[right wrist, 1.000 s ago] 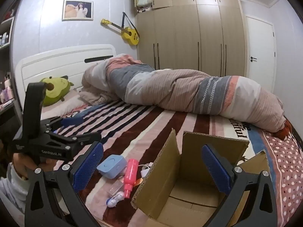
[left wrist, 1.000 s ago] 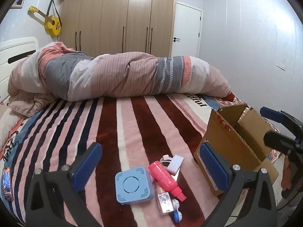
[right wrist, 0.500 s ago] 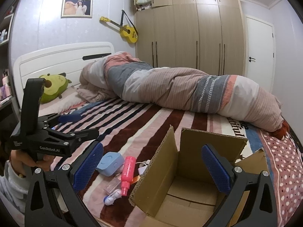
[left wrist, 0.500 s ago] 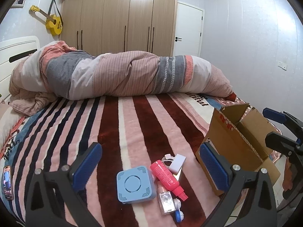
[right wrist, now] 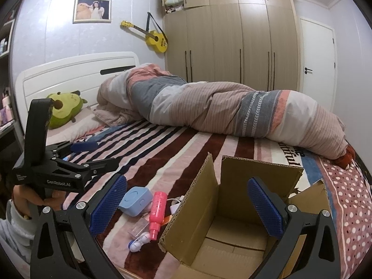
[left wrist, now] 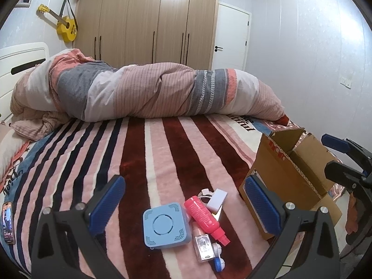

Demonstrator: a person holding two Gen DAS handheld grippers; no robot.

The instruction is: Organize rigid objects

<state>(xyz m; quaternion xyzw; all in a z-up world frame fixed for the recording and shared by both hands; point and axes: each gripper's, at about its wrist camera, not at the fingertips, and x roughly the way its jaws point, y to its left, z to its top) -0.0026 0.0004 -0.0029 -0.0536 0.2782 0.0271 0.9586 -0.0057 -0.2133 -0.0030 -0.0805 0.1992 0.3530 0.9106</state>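
A: Start at the left of the left wrist view. What lies there?

B: A phone at nine o'clock on the striped blanket. The left gripper hangs above the blanket, fingers spread wide, nothing between them.

A: And under that gap?

B: A small heap. A blue speaker sits at seven o'clock of the heap. Touching its right edge is a pink bottle, lying with its nozzle toward the camera. A white charger with a coiled cord sits at twelve o'clock from the bottle. A clear case lies just under the bottle, and a blue-and-white lens case at five o'clock of the heap.

A: Further right?

B: An open box at three o'clock, its flaps up, resting on the blanket just beside the heap. Past it, at the right edge, part of the other gripper shows.

A: Now the right wrist view, same order.

B: At nine o'clock a hand holds the left gripper's handle. The speaker, bottle and lens case lie at seven o'clock, left of the box. The right gripper hovers over the box's left flap, fingers released and wide apart, gripping nothing. The box bottom looks bare cardboard.

A: Behind all that?

B: A rolled duvet across the bed at twelve o'clock.
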